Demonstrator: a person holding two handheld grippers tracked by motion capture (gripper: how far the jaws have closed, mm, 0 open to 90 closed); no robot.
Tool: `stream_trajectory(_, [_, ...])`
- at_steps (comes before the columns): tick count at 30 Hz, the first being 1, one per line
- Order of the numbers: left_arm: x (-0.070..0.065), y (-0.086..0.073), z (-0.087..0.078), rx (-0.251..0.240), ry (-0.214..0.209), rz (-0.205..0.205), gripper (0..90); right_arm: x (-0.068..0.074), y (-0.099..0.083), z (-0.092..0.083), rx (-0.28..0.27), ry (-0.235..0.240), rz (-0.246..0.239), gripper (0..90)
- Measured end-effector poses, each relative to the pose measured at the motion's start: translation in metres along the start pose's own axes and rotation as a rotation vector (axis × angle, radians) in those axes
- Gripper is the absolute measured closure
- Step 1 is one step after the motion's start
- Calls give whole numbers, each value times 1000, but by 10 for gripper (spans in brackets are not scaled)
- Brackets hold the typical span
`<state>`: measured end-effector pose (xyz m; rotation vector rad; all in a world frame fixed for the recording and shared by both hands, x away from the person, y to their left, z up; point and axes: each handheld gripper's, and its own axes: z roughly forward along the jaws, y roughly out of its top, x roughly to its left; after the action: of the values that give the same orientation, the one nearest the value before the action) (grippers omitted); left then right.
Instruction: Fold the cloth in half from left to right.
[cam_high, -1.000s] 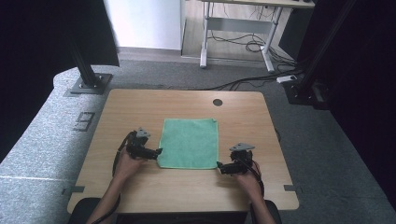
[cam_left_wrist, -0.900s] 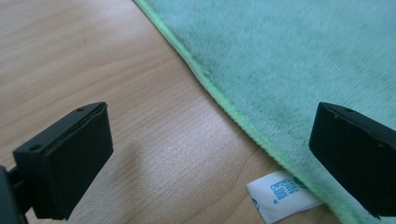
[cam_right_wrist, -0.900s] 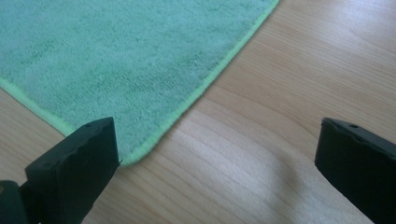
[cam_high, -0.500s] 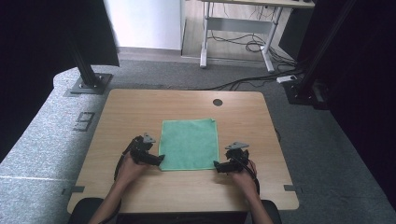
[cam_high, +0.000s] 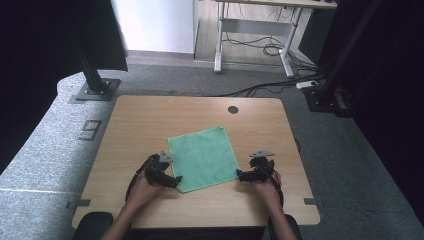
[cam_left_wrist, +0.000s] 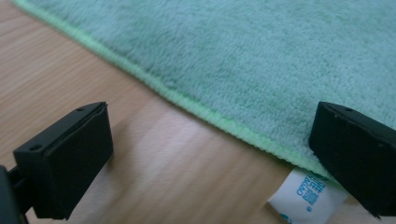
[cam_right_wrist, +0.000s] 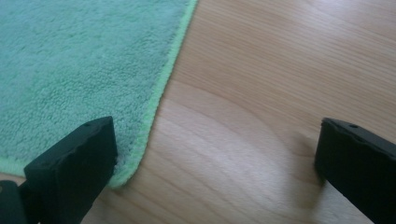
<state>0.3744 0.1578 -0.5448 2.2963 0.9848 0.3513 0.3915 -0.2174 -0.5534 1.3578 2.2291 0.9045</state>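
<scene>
Green cloth (cam_high: 202, 158) lies flat and spread out on the wooden table (cam_high: 140, 120), near the middle, a bit toward the near edge, turned slightly askew. No containers on the table; nothing sits on the cloth. Left gripper (cam_high: 172, 180) is at the cloth's near left corner, jaws spread wide. In the left gripper view the cloth's hem (cam_left_wrist: 201, 112) runs between the two jaws, one jaw over bare wood, the other at the cloth's edge just above a white label (cam_left_wrist: 306, 196) with blue print sticking out from under the corner. Right gripper (cam_high: 241, 175) is at the near right corner, jaws also wide apart and gripping nothing. In the right gripper view one jaw sits over the cloth's rounded corner (cam_right_wrist: 128, 170), the other over bare wood well to the side. A round cable hole (cam_high: 233, 109) sits near the table's far edge.
</scene>
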Motion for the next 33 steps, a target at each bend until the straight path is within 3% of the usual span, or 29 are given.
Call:
stream_trajectory(5, [-5, 1, 1, 1, -13, 13, 0, -7, -1, 0, -2, -4, 10, 0])
stream_trajectory(8, [-3, 2, -2, -9, 12, 25, 0, -6, 0, -2, 5, 3, -6, 0])
stream_trajectory(17, [16, 5, -12, -51, 24, -31, 0, 0, 3, -5, 10, 34, -26, 2])
stream_trajectory(20, [26, 8, -11, -54, 43, -46, 0, 2, 2, -2, 28, 30, -23, 7])
stream_trajectory(21, [36, 11, -10, -57, 62, -66, 0, 2, 2, -2, 29, 28, -27, 7])
stream_trajectory(23, [39, 12, -10, -58, 66, -74, 0, 2, 2, -2, 28, 28, -29, 7])
stream_trajectory(26, [59, 18, -7, -70, 87, -126, 0, 2, 1, -1, 23, 29, -26, 0])
stream_trajectory(33, [83, 32, 2, -83, 130, -156, 0, 1, 0, -1, 8, 30, -28, 0])
